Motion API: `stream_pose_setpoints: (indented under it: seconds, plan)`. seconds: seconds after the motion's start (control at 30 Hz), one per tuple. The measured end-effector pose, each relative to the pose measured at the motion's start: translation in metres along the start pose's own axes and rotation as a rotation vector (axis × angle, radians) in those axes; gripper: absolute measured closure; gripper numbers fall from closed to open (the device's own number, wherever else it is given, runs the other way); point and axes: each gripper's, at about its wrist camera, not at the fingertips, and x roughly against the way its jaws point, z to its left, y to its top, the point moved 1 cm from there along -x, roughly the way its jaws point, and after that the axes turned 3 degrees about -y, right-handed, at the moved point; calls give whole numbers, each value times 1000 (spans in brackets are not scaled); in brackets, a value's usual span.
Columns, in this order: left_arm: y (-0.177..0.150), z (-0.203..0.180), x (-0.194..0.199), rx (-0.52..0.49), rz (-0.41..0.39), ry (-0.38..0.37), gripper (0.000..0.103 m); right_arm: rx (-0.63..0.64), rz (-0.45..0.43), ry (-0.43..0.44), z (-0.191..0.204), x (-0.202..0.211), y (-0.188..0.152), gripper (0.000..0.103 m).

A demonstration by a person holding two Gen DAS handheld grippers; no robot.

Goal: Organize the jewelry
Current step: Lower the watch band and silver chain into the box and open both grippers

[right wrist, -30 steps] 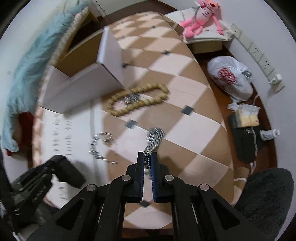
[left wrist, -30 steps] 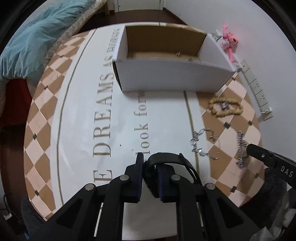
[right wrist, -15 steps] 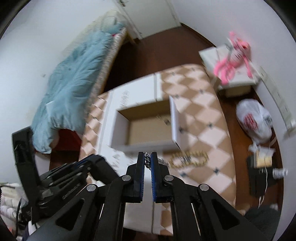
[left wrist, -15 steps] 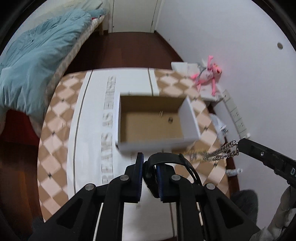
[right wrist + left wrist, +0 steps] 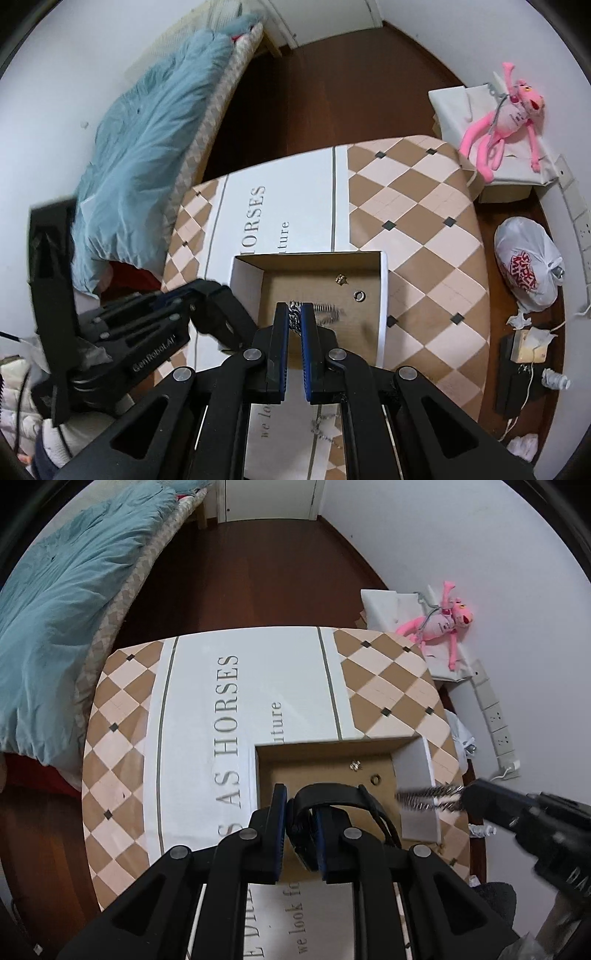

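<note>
An open white box [image 5: 415,760] [image 5: 382,291] with a brown inside stands on the table. A ring [image 5: 376,779] [image 5: 359,295] and a small charm [image 5: 355,765] [image 5: 341,279] lie in it. My right gripper [image 5: 294,317] is shut on a silver chain [image 5: 327,309] [image 5: 424,799] and holds it above the box. My left gripper [image 5: 300,816] is shut on a black watch [image 5: 340,794] over the box's near edge. In the right wrist view a thin silver necklace [image 5: 325,424] lies on the table beneath my right gripper.
The table carries a checked cloth [image 5: 122,760] with a white lettered band. A bed with a blue quilt [image 5: 62,602] is to the left. A pink plush toy [image 5: 439,622] on a white box, a plastic bag [image 5: 528,262] and wall sockets are to the right.
Both grippers rose from the table and moved forward over the box. The right gripper lifted the silver chain off the cloth and now holds it above the box.
</note>
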Motion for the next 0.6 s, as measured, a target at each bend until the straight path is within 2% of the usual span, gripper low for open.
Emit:
stream_pose_setpoints:
  seconds: [0.07, 0.1, 0.17, 0.2, 0.23, 0.3, 0.33, 0.37, 0.4, 0.43, 0.47, 0.53, 0.6]
  plan:
    - [6, 0, -5, 2, 22, 13, 90, 10, 30, 5, 1, -12, 7, 96]
    - [9, 1, -8, 2, 30, 28, 86, 12, 49, 10, 1, -16, 8, 96]
    - [14, 1, -10, 1, 36, 65, 64, 1, 79, 10, -2, -25, 13, 96]
    - [15, 3, -10, 9, 36, 70, 36, 6, 96, 4, -3, -29, 14, 96]
    - [16, 5, -9, 20, 28, 69, 20, 4, 115, 2, -4, -32, 15, 96]
    - [17, 9, -7, 32, 21, 77, 20, 16, 117, -28, -7, -33, 15, 94]
    - [17, 11, -6, 38, 21, 84, 20, 21, 114, -45, -8, -32, 15, 88]
    - [17, 14, -5, 45, 20, 97, 20, 22, 112, -68, -10, -32, 14, 74]
    - [16, 17, -3, 52, 15, 111, 18, 18, 109, -77, -13, -31, 13, 64]
    - [14, 20, -2, 57, 4, 134, 11, 25, 101, -106, -15, -30, 12, 46]
    - [14, 23, -1, 63, -4, 156, 8, 33, 91, -144, -17, -30, 10, 34]
    - [9, 26, 0, 68, -25, 196, 7, 48, 86, -206, -19, -34, 5, 30]
    - [3, 27, -1, 54, -37, 249, 7, 66, 92, -279, -21, -41, 0, 17]
